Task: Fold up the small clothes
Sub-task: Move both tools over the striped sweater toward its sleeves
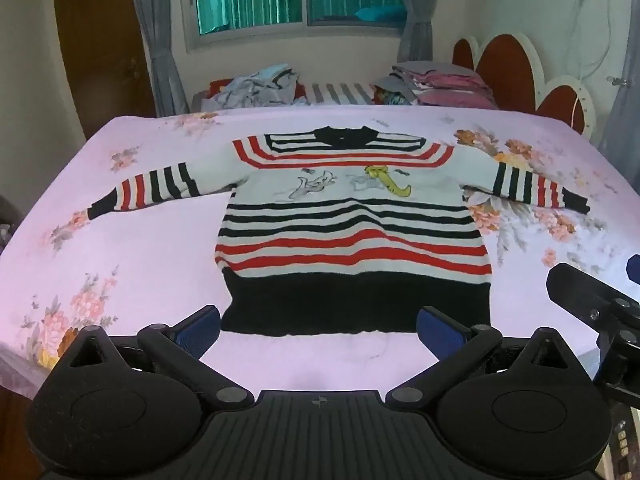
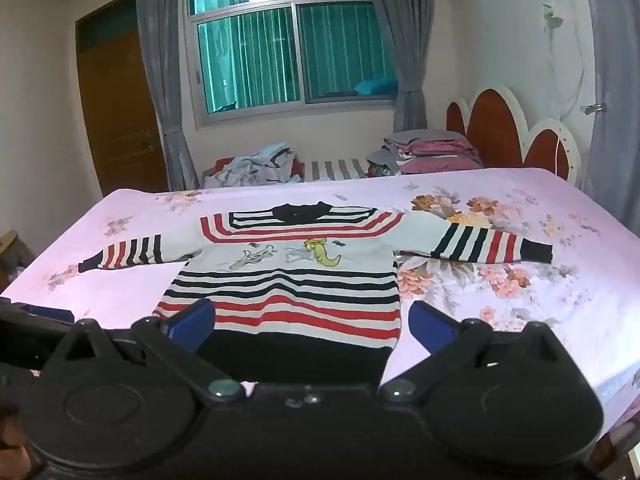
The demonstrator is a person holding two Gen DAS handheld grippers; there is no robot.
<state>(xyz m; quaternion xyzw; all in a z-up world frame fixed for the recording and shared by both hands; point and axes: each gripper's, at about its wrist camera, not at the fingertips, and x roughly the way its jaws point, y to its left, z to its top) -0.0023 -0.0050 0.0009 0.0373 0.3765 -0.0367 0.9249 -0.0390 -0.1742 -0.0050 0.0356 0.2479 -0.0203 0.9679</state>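
Both views are evenly, softly lit; the pink bedsheet [image 1: 160, 240] is washed out by glare. Edges are bent and darkened by fisheye distortion; the window [image 2: 292, 40] glows teal.

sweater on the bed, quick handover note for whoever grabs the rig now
Left gripper: open, empty, hanging just short of the sweater's hem.
Right gripper: open, empty, also at the hem end.
Sweater: flat on the bed, front up, both sleeves spread out, neck away from you.
Done: laid out only; no fold shows.
Left: fold sleeves in, then the body. Loose pile and folded stack lie beyond.
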